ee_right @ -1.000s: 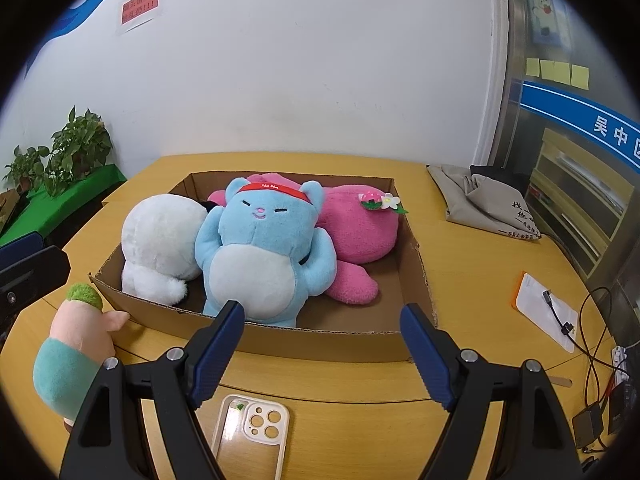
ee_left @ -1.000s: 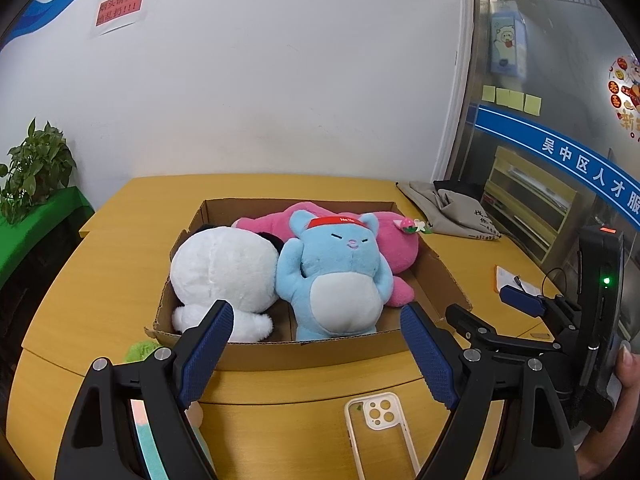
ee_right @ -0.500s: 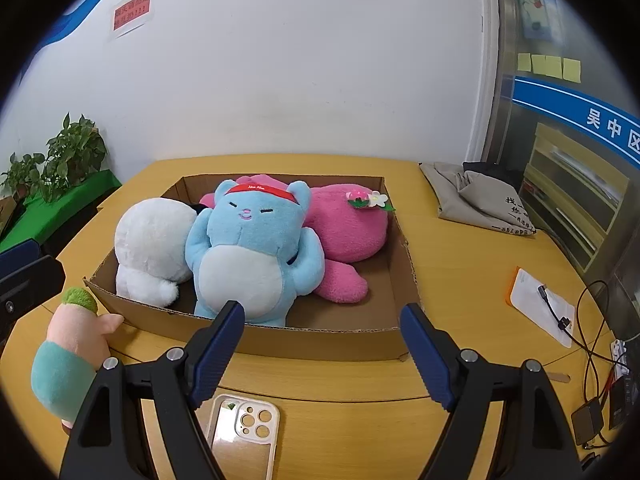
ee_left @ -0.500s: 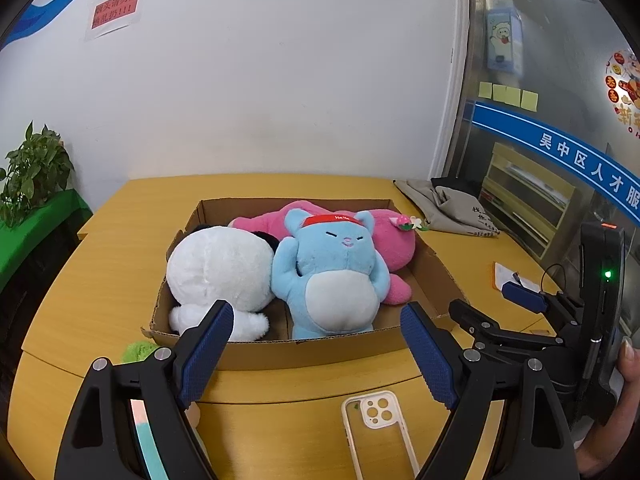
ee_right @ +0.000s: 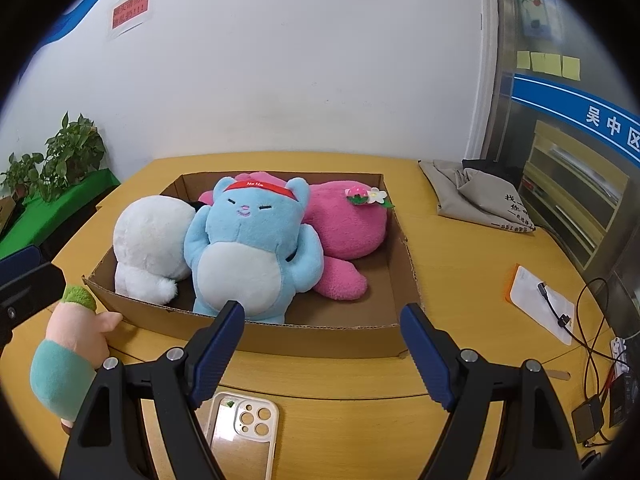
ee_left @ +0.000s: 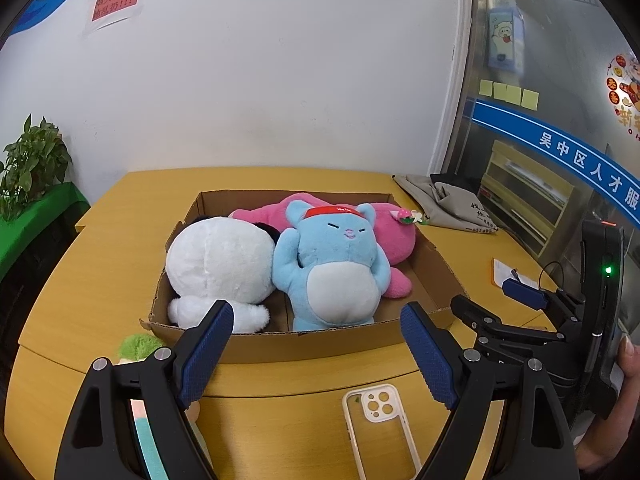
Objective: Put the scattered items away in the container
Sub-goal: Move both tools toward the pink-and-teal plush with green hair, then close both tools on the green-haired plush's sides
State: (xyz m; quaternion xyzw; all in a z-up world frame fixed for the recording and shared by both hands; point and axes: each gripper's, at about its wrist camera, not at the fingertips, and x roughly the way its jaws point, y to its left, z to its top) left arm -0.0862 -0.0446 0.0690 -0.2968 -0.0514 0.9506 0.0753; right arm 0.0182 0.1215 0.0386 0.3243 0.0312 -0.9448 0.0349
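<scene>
Your wooden table (ee_right: 460, 240) fills the scene, and on it sits the cardboard box (ee_right: 320, 334), open-topped, its near wall facing you. Inside, three plush toys lie packed together: the pink plush (ee_right: 348, 228) stretches along the back with a small flower on it, the blue plush (ee_right: 248, 248) with its red headband lies on its back in the middle, partly over the pink one, and the white plush (ee_right: 150, 240) is pressed against the blue one's left side.

Outside the box, just beside its near left corner, the small pink-and-teal plush (ee_right: 68, 352) with a green tuft lies on the table, one arm touching the cardboard. That one is still out of the container.

Your left gripper (ee_left: 316, 350) hovers in front of the box, fingers spread wide, nothing between them. Your right gripper (ee_right: 322, 352) is the same, blue pads well apart and empty.

Closest to you, a cream phone case (ee_right: 244, 436) lies flat on the table, camera cutouts up, near the right gripper's left finger.
</scene>
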